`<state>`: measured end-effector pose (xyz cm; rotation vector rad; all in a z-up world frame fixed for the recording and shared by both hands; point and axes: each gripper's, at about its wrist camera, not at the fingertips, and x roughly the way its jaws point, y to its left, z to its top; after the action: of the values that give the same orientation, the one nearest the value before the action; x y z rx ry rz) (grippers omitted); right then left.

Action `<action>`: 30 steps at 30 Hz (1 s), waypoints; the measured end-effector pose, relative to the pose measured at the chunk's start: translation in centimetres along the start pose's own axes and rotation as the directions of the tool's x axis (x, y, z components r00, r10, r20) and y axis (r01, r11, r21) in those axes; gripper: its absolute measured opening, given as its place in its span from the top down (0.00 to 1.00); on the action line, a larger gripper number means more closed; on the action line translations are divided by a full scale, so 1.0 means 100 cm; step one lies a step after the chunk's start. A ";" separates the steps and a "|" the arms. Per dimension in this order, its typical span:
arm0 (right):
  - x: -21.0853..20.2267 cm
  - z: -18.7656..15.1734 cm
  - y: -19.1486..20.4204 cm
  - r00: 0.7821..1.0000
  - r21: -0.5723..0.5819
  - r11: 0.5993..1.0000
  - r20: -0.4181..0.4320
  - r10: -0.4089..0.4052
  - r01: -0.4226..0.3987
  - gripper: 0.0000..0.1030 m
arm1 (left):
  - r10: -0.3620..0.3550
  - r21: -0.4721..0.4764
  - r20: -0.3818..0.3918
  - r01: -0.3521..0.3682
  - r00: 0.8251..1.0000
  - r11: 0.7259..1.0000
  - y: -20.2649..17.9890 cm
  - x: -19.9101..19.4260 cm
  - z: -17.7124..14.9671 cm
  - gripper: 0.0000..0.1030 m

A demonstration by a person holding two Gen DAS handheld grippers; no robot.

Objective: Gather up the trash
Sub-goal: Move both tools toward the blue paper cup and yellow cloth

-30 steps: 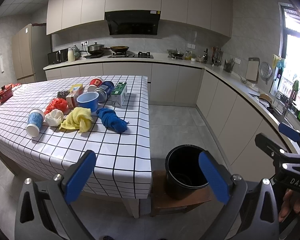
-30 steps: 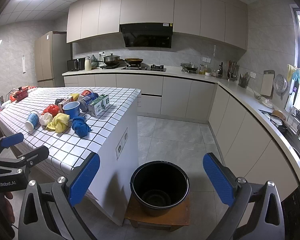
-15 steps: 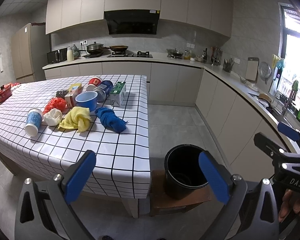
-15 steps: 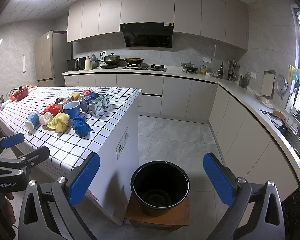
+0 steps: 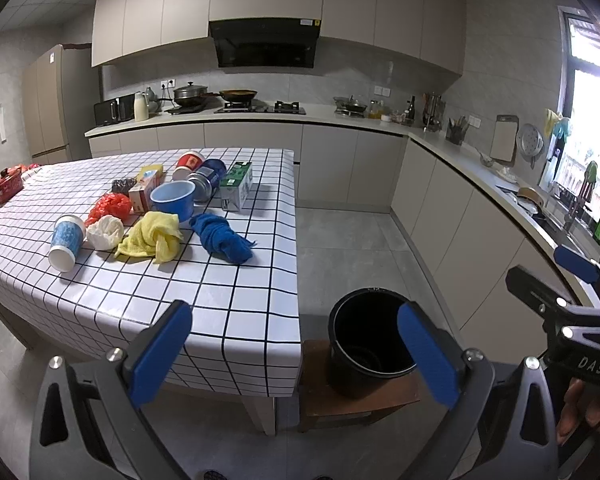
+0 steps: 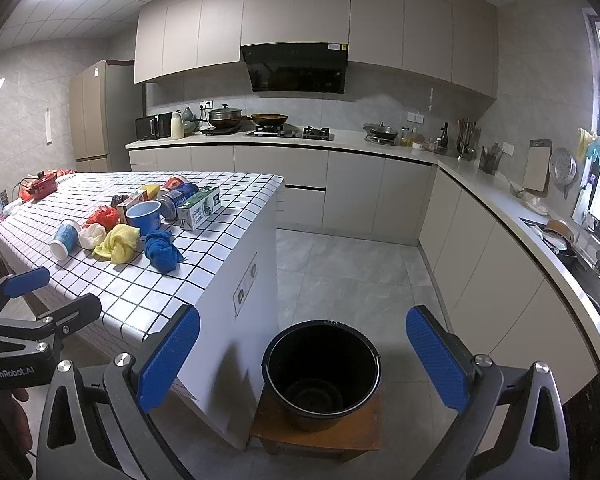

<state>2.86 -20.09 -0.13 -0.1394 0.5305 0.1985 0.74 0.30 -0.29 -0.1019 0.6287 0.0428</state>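
The desk (image 5: pixel 236 312), under a checked cloth, lies ahead and to the left of both tools. The black bucket (image 6: pixel 320 372) stands on a low wooden stool (image 6: pixel 364 432) on the floor, just beyond the desk's near corner; it sits directly ahead of and below the right hand-held gripper (image 6: pixel 302 356), and ahead and to the right of the left hand-held gripper (image 5: pixel 294 354). Both are spread wide and carry nothing.

The trash sits in one cluster on the desk, well ahead of the left tool and further left of the right one. Nothing appears to be in the bucket yet, so the step in hand looks like the first reach. The blue cloth (image 5: pixel 222 238) lies nearest the desk edge and the bucket, which makes it a sensible first pick. Soft, bunched things are best pinched from above at the thickest fold; the rigid pieces are better taken across their narrow side.

By count: one green carton (image 5: pixel 236 190), one blue bowl (image 5: pixel 174 200), one yellow cloth (image 5: pixel 152 238), one blue cloth, one blue-patterned paper cup (image 5: pixel 66 242) lying on its side, one red crumpled bag (image 5: pixel 110 208), one white crumpled wad (image 5: pixel 106 234). Behind these lie two tipped cans or cups, a small box or two and a dark item, too crowded to count surely.
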 end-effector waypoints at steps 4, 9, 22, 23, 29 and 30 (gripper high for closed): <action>0.005 0.001 0.003 1.000 -0.008 1.000 -0.010 0.001 -0.001 0.00 | 0.008 -0.014 0.001 -0.008 1.000 1.000 0.006 0.003 0.001 0.00; 0.017 0.002 0.010 0.999 -0.025 0.999 -0.035 0.024 -0.025 0.00 | 0.037 -0.040 -0.002 -0.038 0.999 0.998 0.020 0.008 0.004 0.00; 0.066 0.026 0.061 0.987 -0.084 0.986 -0.083 0.135 -0.142 0.00 | 0.198 -0.098 -0.024 -0.199 0.980 0.975 0.097 0.022 0.013 0.00; 0.070 0.028 0.068 0.985 -0.085 0.984 -0.087 0.146 -0.154 0.00 | 0.212 -0.105 -0.021 -0.213 0.977 0.971 0.106 0.023 0.014 0.00; 0.091 0.039 0.113 0.974 -0.114 0.972 -0.122 0.193 -0.207 0.00 | 0.277 -0.139 -0.048 -0.281 0.960 0.950 0.158 0.035 0.015 0.00; 0.095 0.041 0.122 0.972 -0.120 0.970 -0.128 0.197 -0.213 0.00 | 0.274 -0.145 -0.058 -0.280 0.960 0.949 0.167 0.038 0.015 0.00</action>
<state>10.19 -6.08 -2.50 -0.2271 0.6471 0.4305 3.48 17.07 -2.65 -0.1617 0.6734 0.3623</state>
